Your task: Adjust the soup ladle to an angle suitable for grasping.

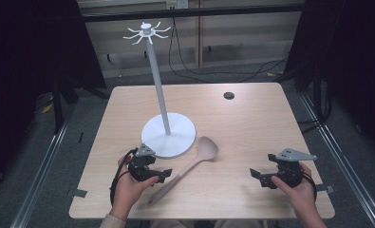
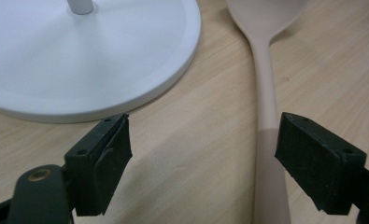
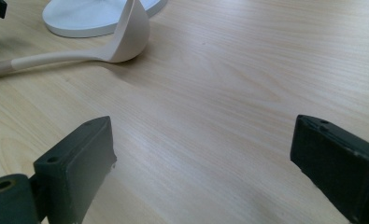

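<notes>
A beige ladle-like spoon (image 1: 191,166) lies flat on the wooden table (image 1: 251,128), its bowl (image 1: 207,148) next to the round base of a white stand (image 1: 168,135). A tall pole rises from that base to a ring of hooks (image 1: 147,33). My left gripper (image 1: 162,175) is open beside the spoon's handle. In the left gripper view the handle (image 2: 266,93) runs just inside the right jaw of that gripper (image 2: 203,144), with the stand's base (image 2: 79,56) ahead. My right gripper (image 1: 260,177) stands open over bare wood at the front right. Its own view (image 3: 203,149) faces the spoon's bowl (image 3: 128,37).
A small dark round hole (image 1: 229,95) sits in the table near the far edge. Grey tape patches (image 1: 79,193) mark the front corners. Cables trail on the floor behind the table, and dark curtains hang on both sides.
</notes>
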